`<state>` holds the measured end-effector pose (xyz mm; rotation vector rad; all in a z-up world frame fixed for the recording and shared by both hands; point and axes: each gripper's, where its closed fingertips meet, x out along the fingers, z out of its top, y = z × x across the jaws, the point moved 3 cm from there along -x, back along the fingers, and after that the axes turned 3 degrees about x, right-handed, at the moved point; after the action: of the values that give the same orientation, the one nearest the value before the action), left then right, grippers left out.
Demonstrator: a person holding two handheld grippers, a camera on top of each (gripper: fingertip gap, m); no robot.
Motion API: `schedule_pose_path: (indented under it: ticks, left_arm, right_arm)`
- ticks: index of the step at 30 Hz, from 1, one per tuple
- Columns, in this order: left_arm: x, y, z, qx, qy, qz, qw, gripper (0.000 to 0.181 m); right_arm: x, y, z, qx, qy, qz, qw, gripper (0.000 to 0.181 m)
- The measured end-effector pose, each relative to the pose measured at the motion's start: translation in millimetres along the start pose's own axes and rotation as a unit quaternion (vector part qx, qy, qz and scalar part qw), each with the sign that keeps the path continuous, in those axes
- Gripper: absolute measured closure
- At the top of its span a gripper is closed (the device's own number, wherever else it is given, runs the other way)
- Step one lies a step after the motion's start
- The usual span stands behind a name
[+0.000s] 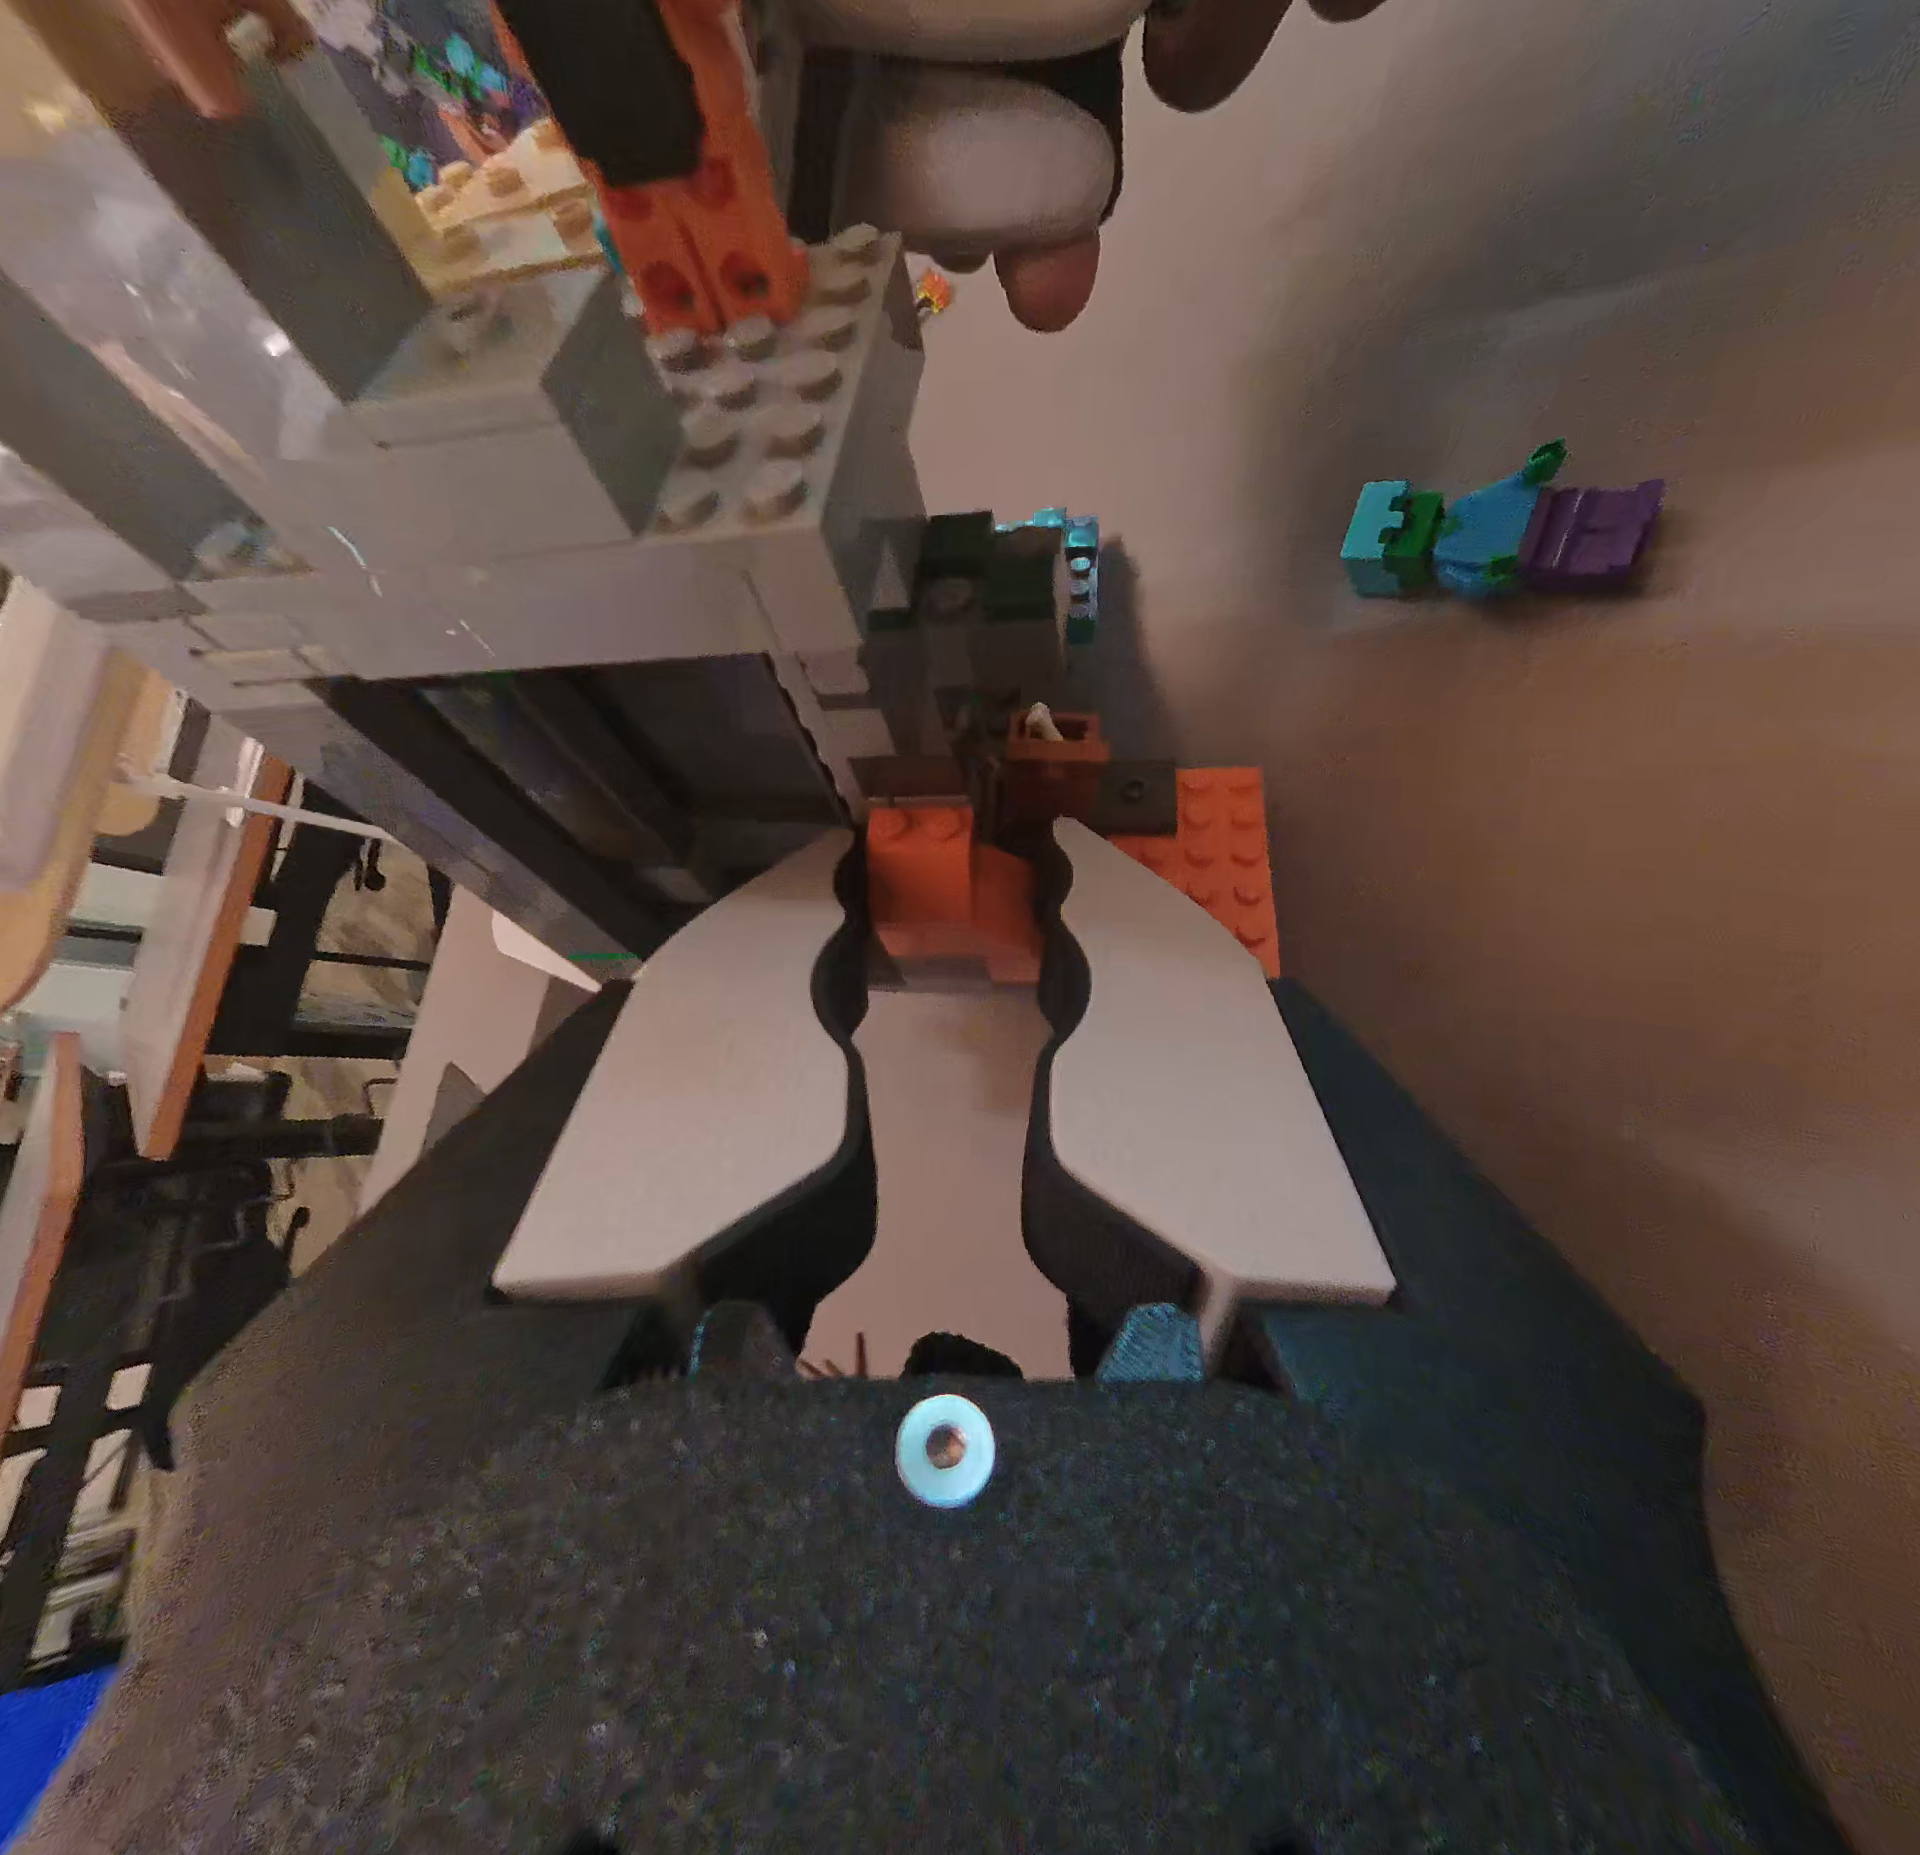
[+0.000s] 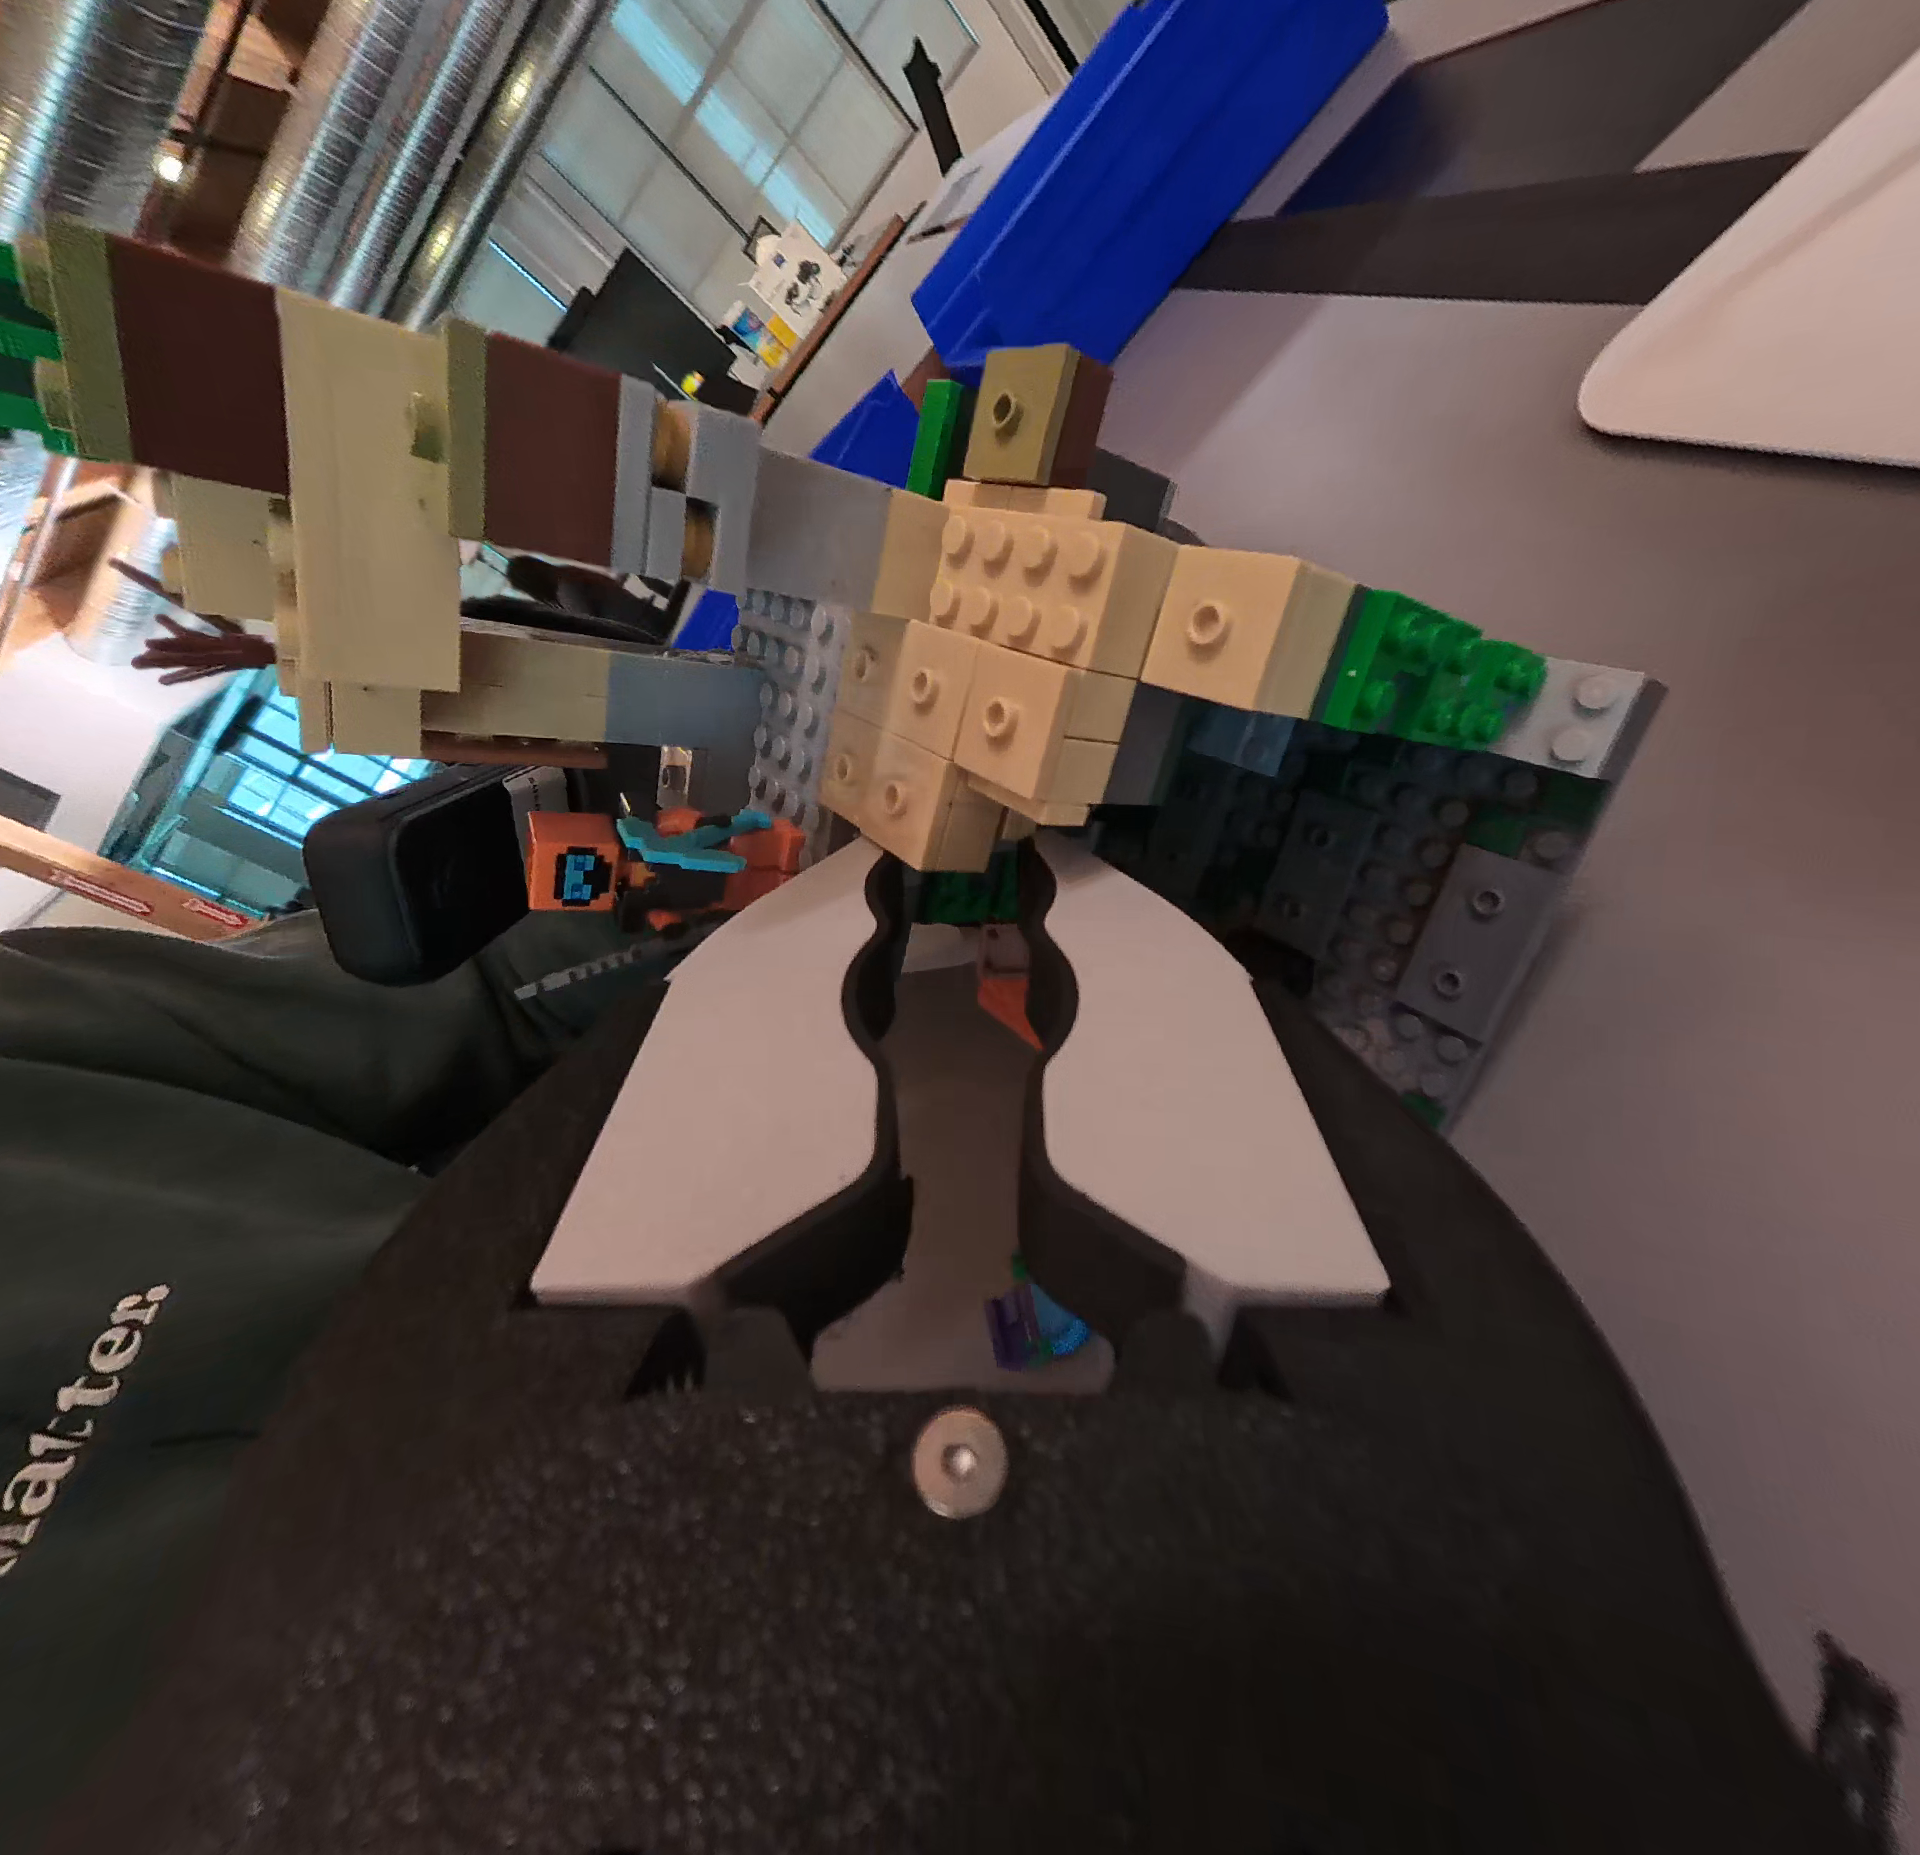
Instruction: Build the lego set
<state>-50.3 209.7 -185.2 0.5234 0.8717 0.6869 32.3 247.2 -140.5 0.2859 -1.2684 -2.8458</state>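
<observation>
The lego set (image 2: 1039, 652) stood tipped on the table (image 2: 1558, 475). The left hand-held gripper (image 1: 951, 870) pinched its orange base brick (image 1: 920, 870); the right hand-held gripper (image 2: 956, 906) gripped the tan section. Rigid but snap-fit, it would likely separate if twisted; the solid blocks looked the safest hold.

Left wrist view: my right gripper (image 1: 717, 278) cut off by top edge, its grip state unreadable | grey lego build (image 1: 582, 517) runs off left edge, blurred there | right wrist view: my right gripper (image 2: 956, 870) tips hidden under tan bricks (image 2: 997, 683), contact unclear | green sleeve (image 2: 156, 1182) cropped at left edge.
</observation>
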Motion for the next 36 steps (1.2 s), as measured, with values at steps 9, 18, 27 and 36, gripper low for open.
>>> schedule_pose_path:
  ticks: [9,18,27,36]
  left_arm:
    - [-24.4,27.1,10.9,0.107,0.025,0.028,0.994,0.152]
    - [-39.1,37.6,19.9,0.139,0.046,0.025,0.989,0.152]
    - [-33.8,22.3,21.0,0.069,0.01,-0.025,0.997,0.152]
    - [-12.1,-19.3,16.1,-0.061,-0.077,-0.126,0.987,0.152]
  right_arm:
    - [-0.8,21.1,10.0,-0.057,-0.053,0.041,0.996,0.162]
    - [-3.3,31.8,13.0,-0.07,-0.056,0.049,0.995,0.162]
    - [-6.4,28.3,7.8,-0.047,-0.028,0.009,0.998,0.162]
    - [-15.5,9.7,-21.5,-0.005,0.017,-0.059,0.998,0.164]
